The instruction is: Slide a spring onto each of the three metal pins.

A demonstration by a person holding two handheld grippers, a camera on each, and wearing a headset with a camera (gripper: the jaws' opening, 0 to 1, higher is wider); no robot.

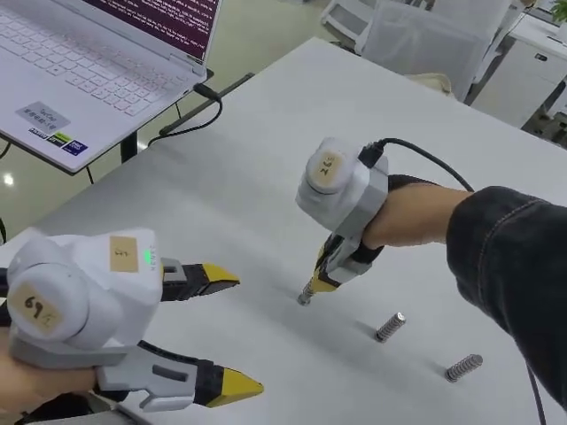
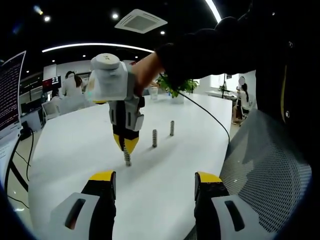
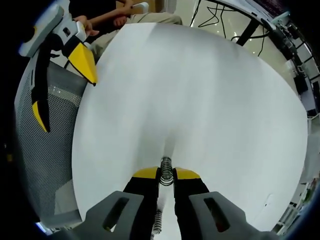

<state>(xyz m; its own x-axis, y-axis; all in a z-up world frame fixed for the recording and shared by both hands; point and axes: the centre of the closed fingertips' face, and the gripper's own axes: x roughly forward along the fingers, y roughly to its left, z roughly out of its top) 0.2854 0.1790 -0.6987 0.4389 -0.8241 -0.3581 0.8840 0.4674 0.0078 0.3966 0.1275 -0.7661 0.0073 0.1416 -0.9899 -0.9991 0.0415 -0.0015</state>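
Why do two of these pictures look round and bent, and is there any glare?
Left gripper view: a fisheye lens bows the ceiling light strip; small ceiling lamps glare slightly. Right gripper view: the same lens curves the white table into an oval; the spring between the jaws shows clearly. Head view: straight lines, soft even light, a faint shadow under the right gripper.

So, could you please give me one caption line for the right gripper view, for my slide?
Right hand-held gripper shut on a spring, with the white table ahead.
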